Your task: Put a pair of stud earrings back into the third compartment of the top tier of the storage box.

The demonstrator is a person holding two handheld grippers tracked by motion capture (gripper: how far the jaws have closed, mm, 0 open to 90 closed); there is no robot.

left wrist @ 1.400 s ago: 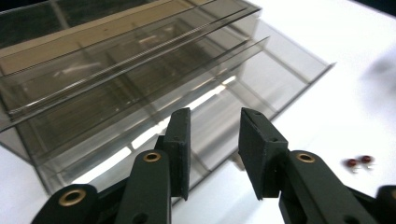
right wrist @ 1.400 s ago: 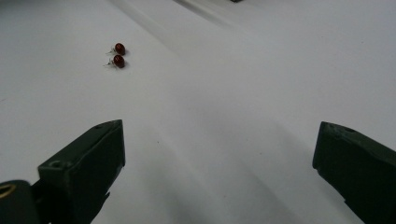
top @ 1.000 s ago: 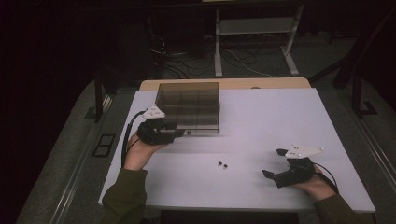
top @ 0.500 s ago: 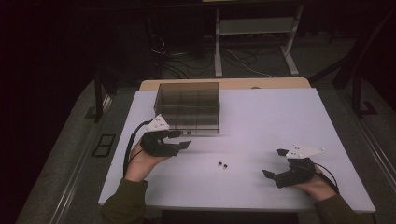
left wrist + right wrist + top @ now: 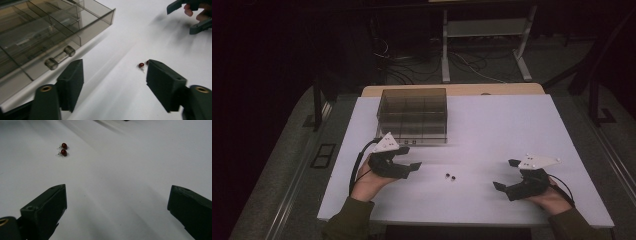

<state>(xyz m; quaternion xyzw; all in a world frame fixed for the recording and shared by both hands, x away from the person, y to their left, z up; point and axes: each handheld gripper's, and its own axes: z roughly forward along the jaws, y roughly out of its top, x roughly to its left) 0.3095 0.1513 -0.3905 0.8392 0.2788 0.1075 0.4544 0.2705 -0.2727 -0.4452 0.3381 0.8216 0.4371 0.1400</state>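
**Still pre-grasp: earrings on the counter**

Left claw (image 5: 411, 166) has just been opening, nothing between its jaws, near the two red stud earrings (image 5: 450, 176) lying mid-counter (image 5: 492, 125). Right claw (image 5: 507, 176) spread wide, empty, further off. Smoked drawer box (image 5: 413, 114) beside the left claw. Pickup and stowing left, I'd judge. Drawer contents unreadable through the tint; one earring half hidden behind the jaw in the left gripper view.

A white counter (image 5: 492, 130) is seen across the middle of the high view. A smoky clear compartment box (image 5: 413, 115) is set on it toward the upper left. Two small red earrings (image 5: 450, 176) are laid side by side on the bare surface, lower centre.
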